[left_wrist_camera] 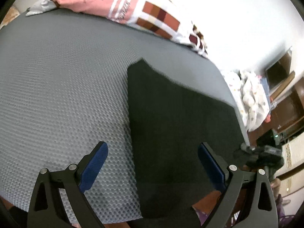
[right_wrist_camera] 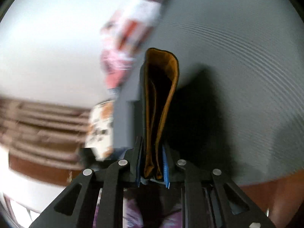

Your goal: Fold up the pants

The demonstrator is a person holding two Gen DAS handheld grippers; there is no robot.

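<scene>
Dark pants [left_wrist_camera: 176, 125] lie flat on the grey textured mat [left_wrist_camera: 62, 87], reaching the mat's near and right edges. My left gripper [left_wrist_camera: 153, 163] is open, just above the pants' near left edge; its blue pads [left_wrist_camera: 94, 167] hold nothing. My right gripper [right_wrist_camera: 152, 161] is shut on the pants [right_wrist_camera: 161, 98]: a folded edge with an orange-brown lining stands up between the pads above the mat [right_wrist_camera: 237, 76]. The right wrist view is blurred on its left side.
A pink and patterned pile of clothes [left_wrist_camera: 121, 5] lies along the mat's far edge. A white printed cloth [left_wrist_camera: 250, 100] hangs off the right side. Wooden furniture [left_wrist_camera: 285, 98] and a white wall stand beyond.
</scene>
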